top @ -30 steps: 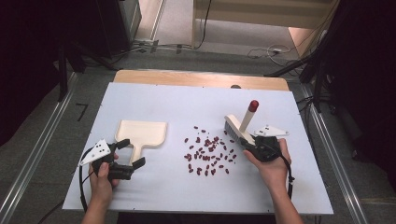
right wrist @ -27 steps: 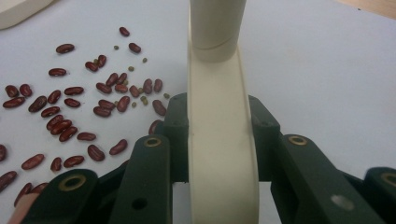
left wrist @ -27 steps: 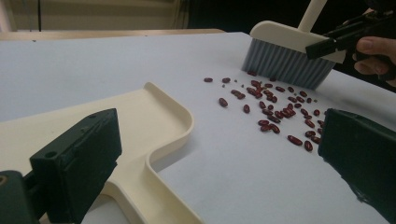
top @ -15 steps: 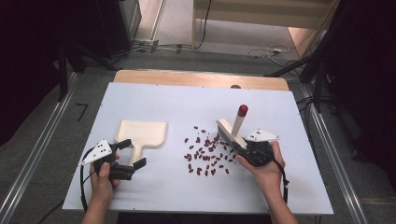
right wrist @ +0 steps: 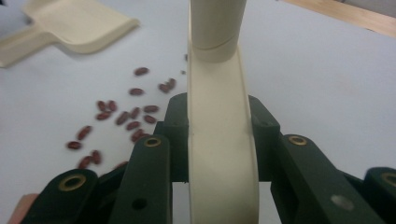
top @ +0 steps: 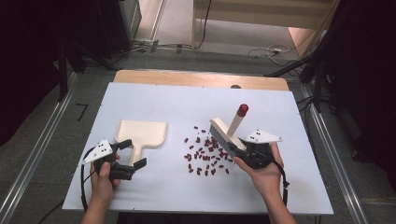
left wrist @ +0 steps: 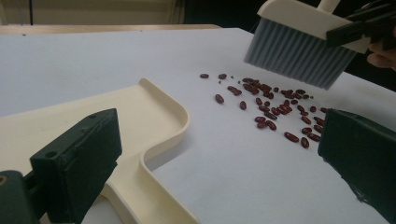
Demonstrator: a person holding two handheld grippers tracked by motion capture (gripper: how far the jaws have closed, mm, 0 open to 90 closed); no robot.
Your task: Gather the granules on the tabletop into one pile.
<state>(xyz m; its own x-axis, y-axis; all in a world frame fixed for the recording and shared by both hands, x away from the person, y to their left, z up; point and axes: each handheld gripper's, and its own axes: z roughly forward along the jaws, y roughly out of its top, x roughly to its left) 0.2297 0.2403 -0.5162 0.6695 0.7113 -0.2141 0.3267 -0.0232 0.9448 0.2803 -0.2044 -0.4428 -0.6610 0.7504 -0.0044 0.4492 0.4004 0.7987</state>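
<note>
My right gripper (top: 246,150) is clamped on the cream back of the hand brush (top: 228,135); in the right gripper view the two black jaws press the brush body (right wrist: 223,158) from both sides. The brush hangs tilted above the tabletop (top: 280,107), grey bristles pointing down toward the near-right edge of the bean scatter, and its red-tipped handle slants up and away from me. From the left gripper view the bristles (left wrist: 299,51) seem to clear the tabletop, though I can't be sure the lowest tips aren't brushing it.

My left gripper (top: 135,165) sits low at the near left with its jaws spread wide, one on either side of the dustpan's handle (left wrist: 140,196) without pressing it, so it holds nothing.

Just past both grippers, the red kidney beans (top: 205,156) lie loose in a patch near the middle of the tabletop, between the dustpan and the brush. The cream dustpan (top: 141,133) lies flat to the left of them, handle toward me and scoop end away, apart from the nearest beans. Beyond, the white sheet ends at a wooden strip (top: 201,78) along the far edge.
</note>
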